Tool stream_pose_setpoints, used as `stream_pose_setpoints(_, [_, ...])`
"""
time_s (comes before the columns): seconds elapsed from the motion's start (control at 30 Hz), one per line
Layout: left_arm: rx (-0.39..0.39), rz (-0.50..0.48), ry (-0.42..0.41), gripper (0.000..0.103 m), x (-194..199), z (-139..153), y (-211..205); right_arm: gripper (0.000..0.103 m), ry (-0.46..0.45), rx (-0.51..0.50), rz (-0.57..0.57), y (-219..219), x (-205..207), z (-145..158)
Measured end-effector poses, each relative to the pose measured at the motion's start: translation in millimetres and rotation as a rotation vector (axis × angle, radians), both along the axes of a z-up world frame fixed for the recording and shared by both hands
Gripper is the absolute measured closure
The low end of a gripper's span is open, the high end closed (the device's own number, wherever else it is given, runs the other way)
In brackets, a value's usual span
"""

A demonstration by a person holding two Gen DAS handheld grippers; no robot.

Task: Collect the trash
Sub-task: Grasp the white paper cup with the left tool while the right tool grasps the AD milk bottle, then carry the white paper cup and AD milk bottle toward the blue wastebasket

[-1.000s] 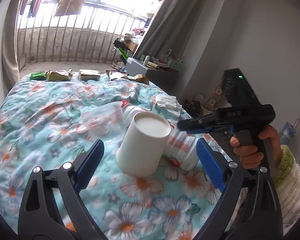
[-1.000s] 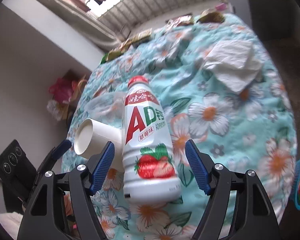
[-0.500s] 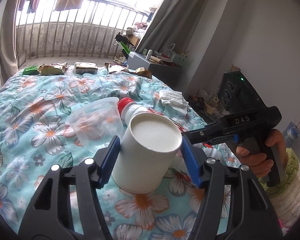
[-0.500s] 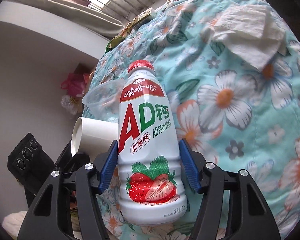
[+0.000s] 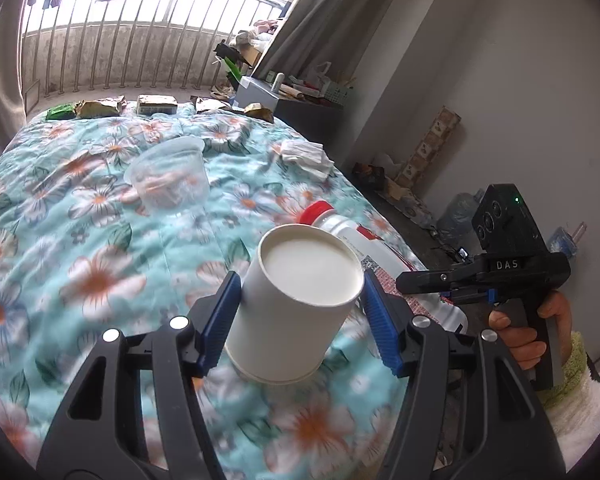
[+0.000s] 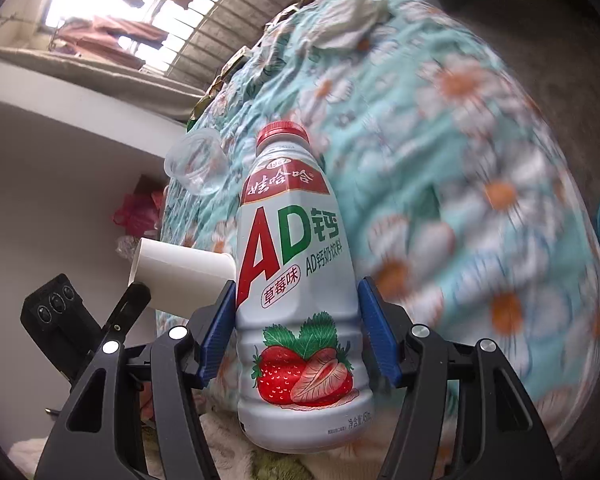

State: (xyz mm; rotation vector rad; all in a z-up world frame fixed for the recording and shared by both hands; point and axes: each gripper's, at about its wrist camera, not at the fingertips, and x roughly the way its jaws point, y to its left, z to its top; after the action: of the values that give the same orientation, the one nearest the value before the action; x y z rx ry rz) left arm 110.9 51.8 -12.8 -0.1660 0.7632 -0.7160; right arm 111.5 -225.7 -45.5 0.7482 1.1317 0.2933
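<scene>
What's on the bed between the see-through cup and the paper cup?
Nothing: in the left wrist view, only bare flowery blanket lies between the clear cup and the paper cup.

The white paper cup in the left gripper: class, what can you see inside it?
Nothing: the white paper cup, clamped in the left gripper, points its closed, recessed base at the camera. Its inside is hidden.

Paper cup [image 5: 300, 304] between left gripper [image 5: 300, 320] pads, bottle [image 6: 300, 280] between right gripper [image 6: 298, 334] pads just right, plastic tub [image 5: 168, 178] farther on quilt [image 5: 60, 240], tissue [image 5: 304, 154] far right.
</scene>
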Motion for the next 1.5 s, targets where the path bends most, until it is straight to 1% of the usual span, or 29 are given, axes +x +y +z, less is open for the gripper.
stream_pose_setpoints(0.07, [0.017,0.005,-0.015,0.045,-11,1,0,0.043,-0.008,-0.015,-0.017,2,-16,2])
stream_pose_setpoints(0.1, [0.037,0.009,-0.03,0.045,-15,-1,-2,0.043,-0.011,-0.023,-0.024,4,-21,3])
stream_pose_setpoints(0.23, [0.064,0.028,-0.045,0.044,-19,-5,-5,0.043,-0.033,-0.065,-0.034,7,-31,9])
stream_pose_setpoints(0.33, [0.094,0.021,-0.055,0.039,-19,-8,-12,0.042,-0.038,-0.113,-0.026,12,-28,14])
stream_pose_setpoints(0.43, [0.139,0.022,-0.077,0.038,-21,-14,-18,0.042,-0.049,-0.165,-0.016,18,-26,20])
stream_pose_setpoints(0.53, [0.176,0.024,-0.094,0.038,-22,-18,-22,0.041,-0.06,-0.2,0.005,23,-21,25])
stream_pose_setpoints(0.6, [0.198,0.025,-0.098,0.038,-23,-22,-24,0.037,-0.064,-0.236,0.029,29,-15,28])
stream_pose_setpoints(0.7, [0.22,0.029,-0.104,0.038,-23,-25,-27,0.037,-0.061,-0.275,0.071,40,-4,29])
stream_pose_setpoints(0.8, [0.241,0.04,-0.113,0.043,-21,-26,-29,0.037,-0.04,-0.304,0.123,48,6,23])
stream_pose_setpoints(0.87, [0.239,0.045,-0.102,0.043,-19,-27,-29,0.037,-0.03,-0.321,0.146,53,13,21])
stream_pose_setpoints(1.07, [0.254,0.057,-0.089,0.044,-16,-25,-33,0.037,0.016,-0.32,0.19,61,28,7])
stream_pose_setpoints(1.13, [0.264,0.058,-0.088,0.044,-16,-25,-35,0.037,0.017,-0.319,0.192,62,28,6])
stream_pose_setpoints(1.2, [0.266,0.059,-0.088,0.044,-16,-24,-36,0.041,0.012,-0.331,0.186,62,28,7])
stream_pose_setpoints(1.5, [0.267,0.059,-0.094,0.044,-18,-22,-36,0.042,-0.011,-0.283,0.123,52,16,10])
